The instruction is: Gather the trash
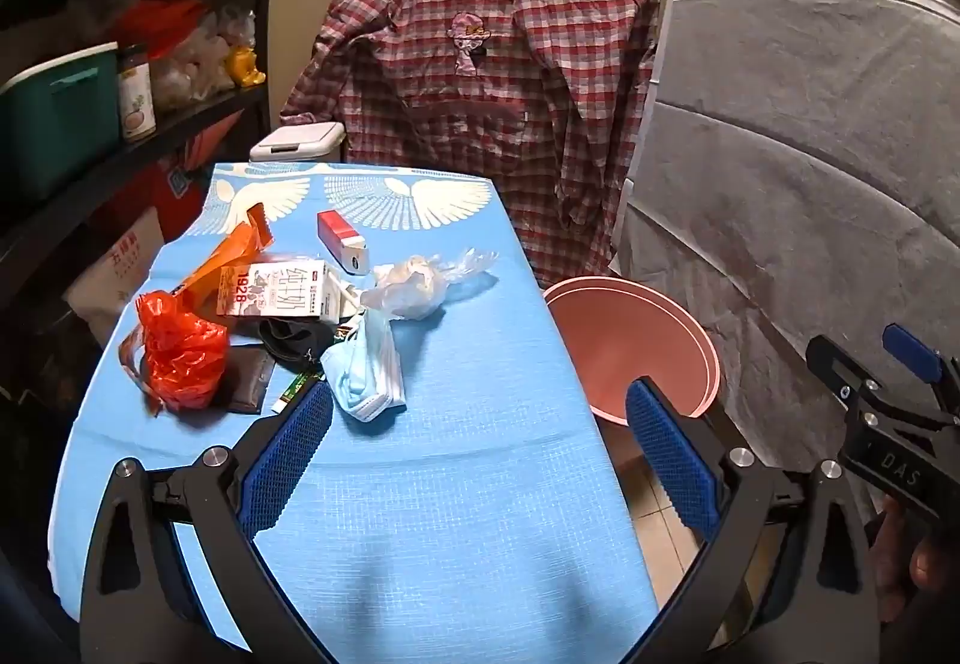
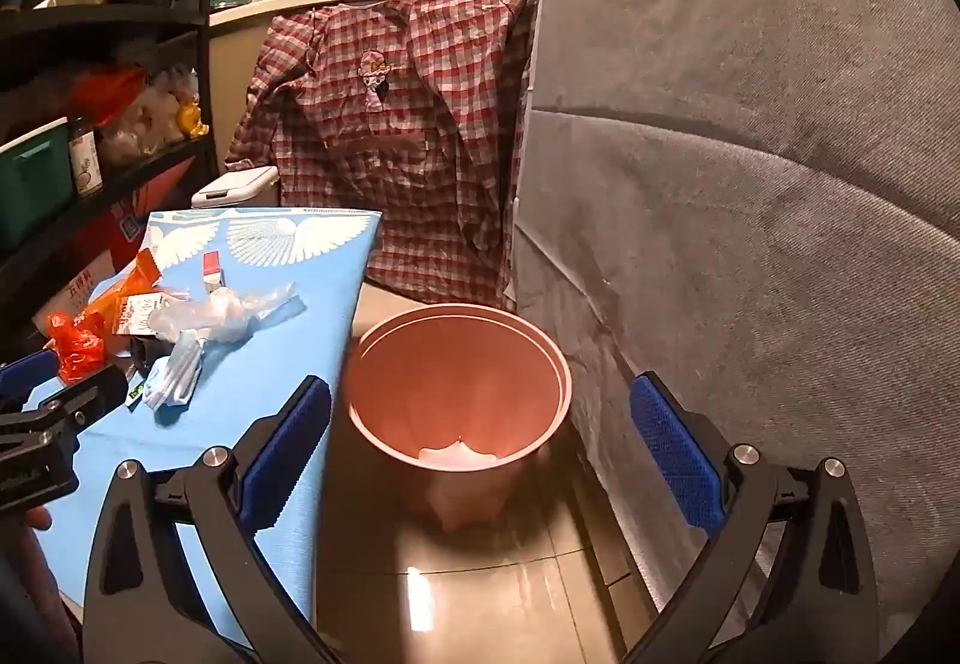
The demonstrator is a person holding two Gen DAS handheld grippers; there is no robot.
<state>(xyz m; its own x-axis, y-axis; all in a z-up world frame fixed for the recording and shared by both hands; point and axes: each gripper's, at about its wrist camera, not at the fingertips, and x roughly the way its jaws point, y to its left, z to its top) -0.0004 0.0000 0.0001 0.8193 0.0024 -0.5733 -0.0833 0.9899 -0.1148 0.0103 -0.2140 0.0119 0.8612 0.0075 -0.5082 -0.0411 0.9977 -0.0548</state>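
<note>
Trash sits in a heap on the far left part of the blue table [image 1: 456, 484]: mask [image 1: 366, 370], milk carton [image 1: 276, 292], red bag [image 1: 180, 358], clear bag [image 1: 420, 283], small red box [image 1: 341, 242]. Pink bin [image 2: 462, 394] is on the floor just right of the table. Left gripper [image 1: 480, 460] hangs over the table with fingers spread wide, holding nothing. Right gripper [image 2: 480, 454] is wide open too, over the bin. Plaid shirt [image 1: 480, 82] hangs behind.

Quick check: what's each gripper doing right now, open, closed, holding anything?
Left gripper: open, holding nothing, over the blue table.
Right gripper: open, holding nothing, over the pink bin.
</note>
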